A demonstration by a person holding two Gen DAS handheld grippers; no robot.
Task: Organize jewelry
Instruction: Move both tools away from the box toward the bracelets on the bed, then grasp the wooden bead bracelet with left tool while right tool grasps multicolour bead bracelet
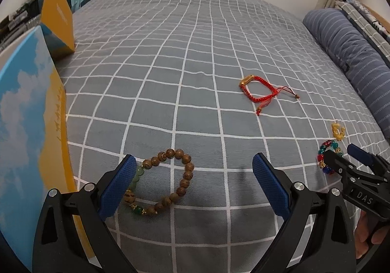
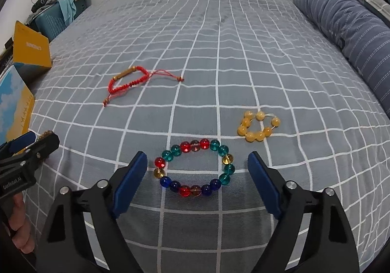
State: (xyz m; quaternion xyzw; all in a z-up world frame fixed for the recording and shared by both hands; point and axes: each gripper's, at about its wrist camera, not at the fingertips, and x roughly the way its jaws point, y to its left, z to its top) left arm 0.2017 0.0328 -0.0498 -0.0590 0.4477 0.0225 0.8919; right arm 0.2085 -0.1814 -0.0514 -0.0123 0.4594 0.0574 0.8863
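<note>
A brown wooden bead bracelet (image 1: 168, 180) with green beads lies on the grey checked bed sheet (image 1: 195, 53), just ahead of my open, empty left gripper (image 1: 195, 165). A multicoloured glass bead bracelet (image 2: 195, 166) lies between the fingers of my open, empty right gripper (image 2: 197, 163); it also shows in the left wrist view (image 1: 326, 158). A yellow bead bracelet (image 2: 258, 126) lies beyond it to the right. A red cord bracelet (image 1: 258, 88) with a gold tube lies farther out, also in the right wrist view (image 2: 129, 80).
A box with a sky-and-yellow print (image 1: 29, 126) stands at the left with its orange lid (image 1: 57, 16) raised; it also shows in the right wrist view (image 2: 14, 99). A blue striped pillow (image 2: 346, 29) lies along the right. Clutter sits beyond the bed's far left corner.
</note>
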